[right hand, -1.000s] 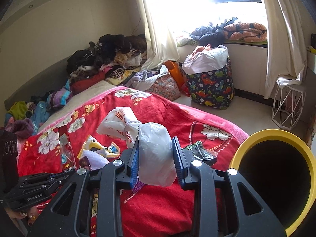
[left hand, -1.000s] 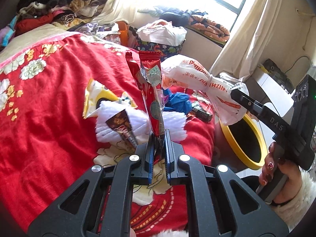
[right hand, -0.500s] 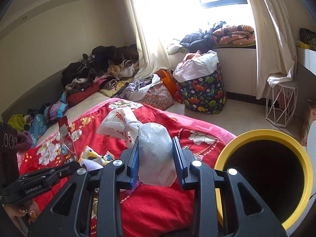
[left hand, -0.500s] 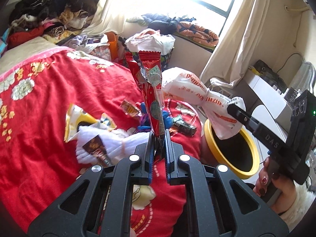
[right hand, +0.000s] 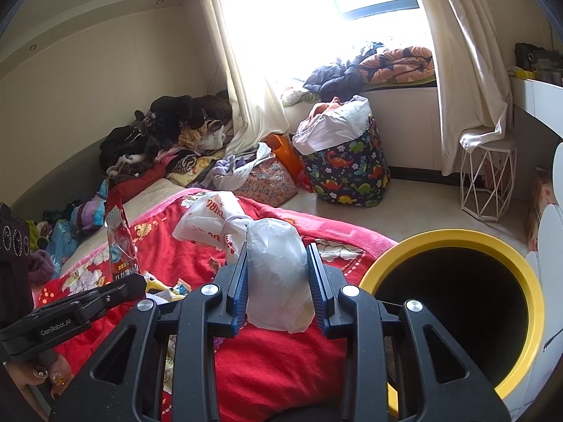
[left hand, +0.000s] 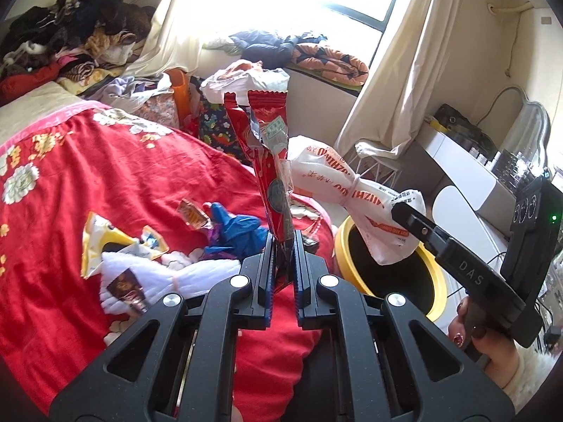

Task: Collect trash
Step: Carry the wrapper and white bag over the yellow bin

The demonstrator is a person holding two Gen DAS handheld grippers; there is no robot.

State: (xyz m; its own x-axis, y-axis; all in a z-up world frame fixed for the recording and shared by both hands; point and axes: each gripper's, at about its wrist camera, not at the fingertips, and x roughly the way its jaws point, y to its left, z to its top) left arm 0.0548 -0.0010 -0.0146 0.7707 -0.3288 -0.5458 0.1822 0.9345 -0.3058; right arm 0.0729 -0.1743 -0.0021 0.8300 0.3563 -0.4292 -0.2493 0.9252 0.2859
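My left gripper [left hand: 282, 242] is shut on a tall red snack wrapper [left hand: 270, 161], held upright above the red bedspread [left hand: 88, 183]; the wrapper also shows in the right wrist view [right hand: 119, 242]. My right gripper [right hand: 277, 260] is shut on a knotted white plastic bag [right hand: 274, 274], seen in the left wrist view [left hand: 348, 193] hanging over the rim of the yellow bin [left hand: 394, 274]. The bin [right hand: 454, 302] stands just right of the bed, its dark opening beside the right gripper.
Loose trash lies on the bed: a yellow wrapper [left hand: 105, 242], a blue glove [left hand: 239, 235], a small orange packet [left hand: 191, 212] and a white fluffy cloth [left hand: 158, 277]. A dinosaur-print basket [right hand: 346, 172] and a wire stool [right hand: 487, 183] stand on the floor. Clothes are piled at the bed's head.
Both grippers have moved right and up toward the yellow bin, keeping their loads. The white bag now hangs over the bin's rim, and the bin fills more of the right view.
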